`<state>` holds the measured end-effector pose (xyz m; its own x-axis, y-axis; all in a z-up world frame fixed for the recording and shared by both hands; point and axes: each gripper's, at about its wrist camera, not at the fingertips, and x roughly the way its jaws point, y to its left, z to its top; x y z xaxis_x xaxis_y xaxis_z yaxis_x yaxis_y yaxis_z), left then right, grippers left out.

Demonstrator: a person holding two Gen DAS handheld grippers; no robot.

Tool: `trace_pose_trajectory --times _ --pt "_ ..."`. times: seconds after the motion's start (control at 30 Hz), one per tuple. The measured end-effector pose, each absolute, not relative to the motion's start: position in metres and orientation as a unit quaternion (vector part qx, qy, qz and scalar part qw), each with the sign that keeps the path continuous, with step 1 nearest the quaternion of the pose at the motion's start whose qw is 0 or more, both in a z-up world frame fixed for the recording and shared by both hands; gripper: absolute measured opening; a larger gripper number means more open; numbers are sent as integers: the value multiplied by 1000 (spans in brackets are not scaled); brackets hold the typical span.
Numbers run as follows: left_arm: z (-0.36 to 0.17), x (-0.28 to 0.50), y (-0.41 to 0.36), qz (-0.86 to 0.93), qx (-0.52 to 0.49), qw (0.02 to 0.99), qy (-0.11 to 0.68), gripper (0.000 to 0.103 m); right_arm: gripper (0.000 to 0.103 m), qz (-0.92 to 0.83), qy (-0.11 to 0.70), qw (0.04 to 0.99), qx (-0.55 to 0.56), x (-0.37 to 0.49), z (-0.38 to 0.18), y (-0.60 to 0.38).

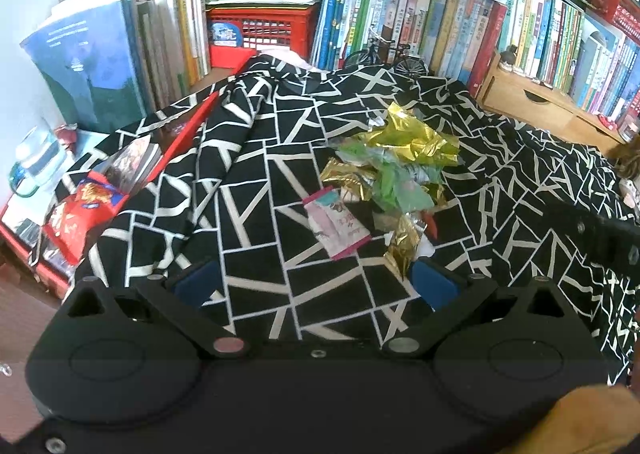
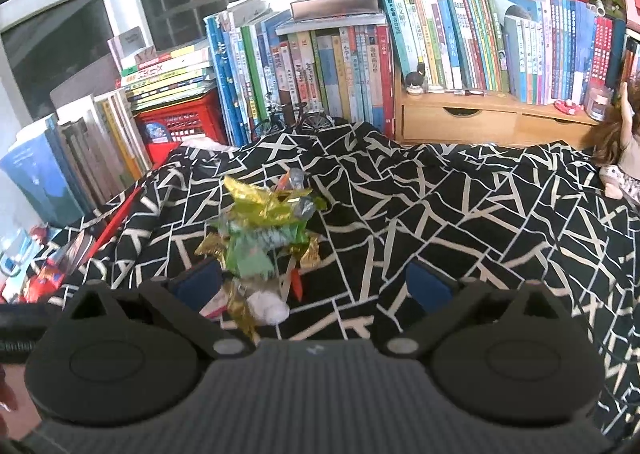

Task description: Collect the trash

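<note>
Your left gripper (image 1: 316, 282) and right gripper (image 2: 314, 284) both gape wide, holding nothing. The trash (image 1: 394, 170), a crinkled heap of gold foil and green plastic wrappers, lies on the black-and-white patterned cloth (image 1: 248, 190), with a flat pink packet (image 1: 338, 224) at its near edge.

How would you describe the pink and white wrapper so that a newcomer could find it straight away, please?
Start at the black cloth with white lines in front of the bookshelves. In its middle lies a pile of gold and green wrappers. The pink and white wrapper lies flat at the pile's near left edge, the only pale pink piece among shiny crumpled ones.
</note>
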<state>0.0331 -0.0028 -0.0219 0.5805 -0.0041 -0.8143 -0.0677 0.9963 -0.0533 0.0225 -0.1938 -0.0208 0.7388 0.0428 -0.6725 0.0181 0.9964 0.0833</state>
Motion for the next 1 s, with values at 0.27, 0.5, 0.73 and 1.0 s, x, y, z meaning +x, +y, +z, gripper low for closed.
trace_pose_trajectory --times 0.27,0.5,0.73,1.0 --pt "-53 63 -26 14 -53 881 470 92 85 23 382 921 67 72 -34 -215" --pt "-81 89 -55 -13 -62 869 491 64 71 80 385 914 101 126 -42 -219" --pt "-106 109 -66 -26 -100 862 497 46 64 153 409 895 86 179 -68 -204" --pt "-121 119 -67 -17 -94 866 490 30 46 197 427 882 19 206 -92 -176"
